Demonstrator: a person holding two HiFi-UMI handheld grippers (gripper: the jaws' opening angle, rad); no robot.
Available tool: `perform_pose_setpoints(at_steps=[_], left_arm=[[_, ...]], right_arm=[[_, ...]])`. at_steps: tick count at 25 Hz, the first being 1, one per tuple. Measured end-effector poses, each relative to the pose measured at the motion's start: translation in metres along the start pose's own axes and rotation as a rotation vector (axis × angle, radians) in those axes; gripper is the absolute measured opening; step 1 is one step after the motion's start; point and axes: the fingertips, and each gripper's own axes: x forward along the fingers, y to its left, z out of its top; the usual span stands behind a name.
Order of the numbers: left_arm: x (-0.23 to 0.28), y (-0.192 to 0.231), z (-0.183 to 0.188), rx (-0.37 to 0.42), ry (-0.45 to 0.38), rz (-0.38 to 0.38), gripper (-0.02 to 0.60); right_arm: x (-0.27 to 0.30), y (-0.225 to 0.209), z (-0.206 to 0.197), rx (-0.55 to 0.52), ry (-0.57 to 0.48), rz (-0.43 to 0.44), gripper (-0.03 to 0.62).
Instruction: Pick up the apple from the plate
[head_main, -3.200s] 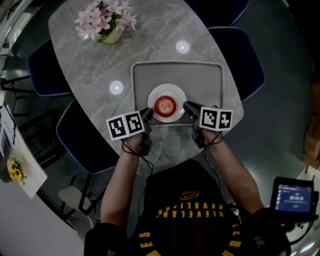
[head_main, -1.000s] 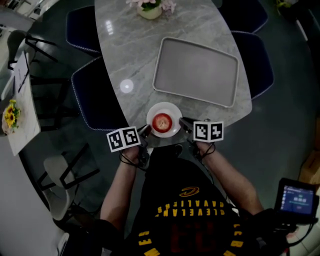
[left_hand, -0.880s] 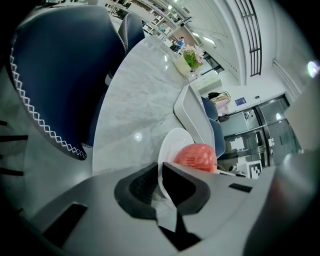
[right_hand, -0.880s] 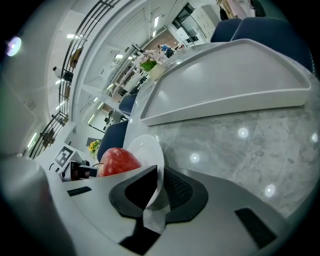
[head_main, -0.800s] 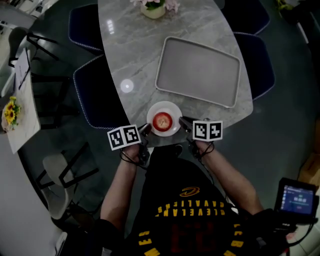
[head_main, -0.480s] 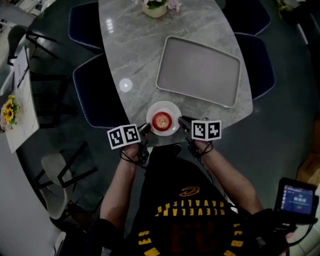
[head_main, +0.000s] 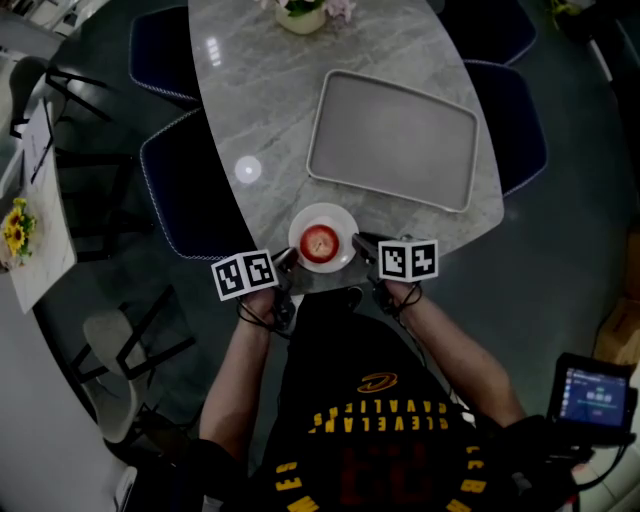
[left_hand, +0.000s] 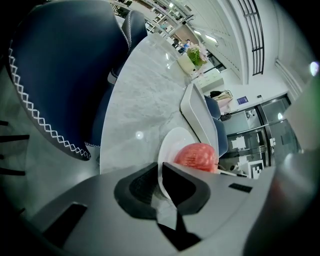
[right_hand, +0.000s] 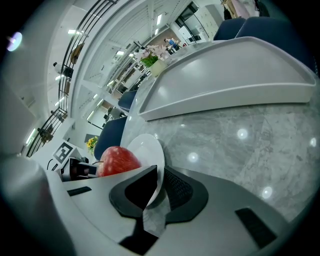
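Observation:
A red apple (head_main: 319, 241) lies on a small white plate (head_main: 300, 226) at the near edge of the marble table (head_main: 270, 110). My left gripper (head_main: 288, 258) is shut on the plate's left rim and my right gripper (head_main: 358, 244) is shut on its right rim. In the left gripper view the plate (left_hand: 172, 142) runs between the dark pads of the left gripper (left_hand: 161, 176), with the apple (left_hand: 196, 155) just beyond. The right gripper view shows the right gripper (right_hand: 160, 176) pinching the plate (right_hand: 146, 148), the apple (right_hand: 119, 161) to its left.
A grey tray (head_main: 390, 140) with nothing on it lies on the table beyond the plate. A vase of pink flowers (head_main: 300, 12) stands at the far end. Dark blue chairs (head_main: 185, 190) flank the table on both sides.
About three seconds ago the plate with the apple sat on the tray; now it is off the tray at the table's near edge. Over the last second almost nothing has shifted.

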Motion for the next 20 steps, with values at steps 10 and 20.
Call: perform_pose_setpoints(at_steps=[10,20], left_arm=[[0.006,0.002,-0.001,0.014,0.007,0.011,0.032],[-0.004,0.007,0.011,0.163,-0.075,0.097,0.032]], right_arm=[[0.003,-0.003,0.0,-0.023,-0.008,0.01,0.049],[-0.014,-0.012,0.021,-0.096,-0.1,-0.042,0.049]])
